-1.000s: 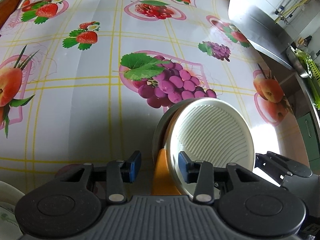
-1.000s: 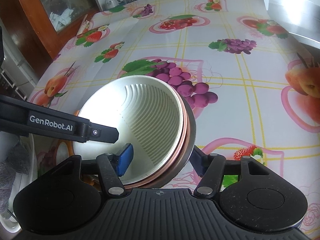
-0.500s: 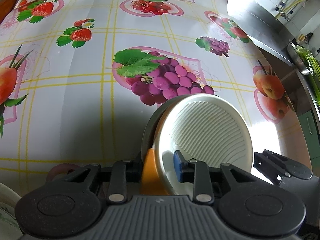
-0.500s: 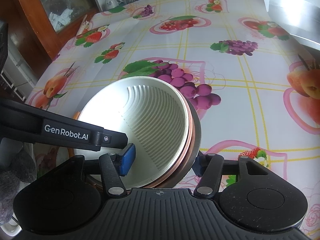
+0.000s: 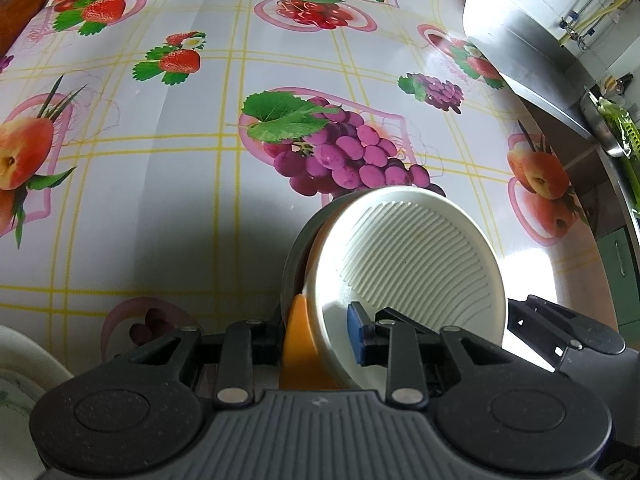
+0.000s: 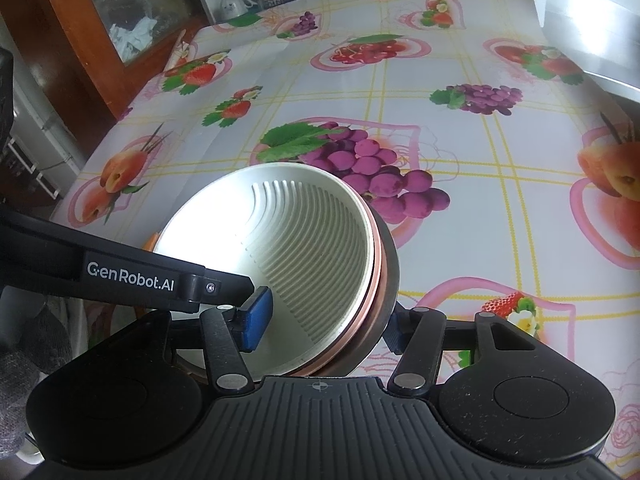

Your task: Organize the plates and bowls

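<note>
Nested bowl stack, held from both sides over a fruit-print tablecloth.

Cream ribbed round bowl (image 6: pixel 304 256) sits innermost in an orange bowl (image 5: pixel 300 344) and a grey outer bowl (image 6: pixel 386 276), tilted above the printed grape bunch (image 5: pixel 340 156). Left gripper (image 5: pixel 320 340), jaws just narrowed, clamps the stack's near rim; right gripper (image 6: pixel 324 320), likewise just narrowed, clamps the opposite rim. White dish (image 5: pixel 16 376) lies left of the stack.

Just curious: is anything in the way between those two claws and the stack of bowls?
Nothing visible. The left claw and right claw each straddle the rim of the stack of bowls.
</note>
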The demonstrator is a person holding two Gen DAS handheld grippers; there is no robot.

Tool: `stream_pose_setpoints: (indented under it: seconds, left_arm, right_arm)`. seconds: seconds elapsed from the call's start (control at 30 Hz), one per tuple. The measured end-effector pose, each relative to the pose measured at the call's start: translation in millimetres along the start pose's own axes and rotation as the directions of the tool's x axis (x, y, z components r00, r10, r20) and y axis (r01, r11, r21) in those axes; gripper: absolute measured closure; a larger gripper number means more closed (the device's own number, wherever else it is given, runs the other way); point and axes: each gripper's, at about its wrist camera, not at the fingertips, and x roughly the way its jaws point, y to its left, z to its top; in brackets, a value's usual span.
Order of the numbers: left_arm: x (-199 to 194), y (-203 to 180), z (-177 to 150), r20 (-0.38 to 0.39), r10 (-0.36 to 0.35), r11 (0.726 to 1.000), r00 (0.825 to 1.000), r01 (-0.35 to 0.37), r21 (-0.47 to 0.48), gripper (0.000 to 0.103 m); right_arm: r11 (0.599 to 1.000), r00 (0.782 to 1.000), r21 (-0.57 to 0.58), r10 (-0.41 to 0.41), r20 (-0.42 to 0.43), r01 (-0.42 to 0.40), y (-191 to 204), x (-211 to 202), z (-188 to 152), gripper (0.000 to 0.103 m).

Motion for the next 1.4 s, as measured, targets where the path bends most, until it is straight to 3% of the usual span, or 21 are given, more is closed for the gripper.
stream_pose_setpoints:
  seconds: [0.83,1.4]
  left_arm:
    - [-75,17,-39,0.089,0.008,0.997,0.996,-0.001,-0.083,0.073]
    - [-122,73,-82,0.13,0.069,0.98,0.989,-0.043,-0.193,0.07]
  right_arm:
    - [0.995,0.997,-0.087,0.053,0.048,-0.048,52,-56,-5,0.046]
    - [0.972,0.989,-0.192,0.145,0.029,-0.136,118,-60,-19,0.046]
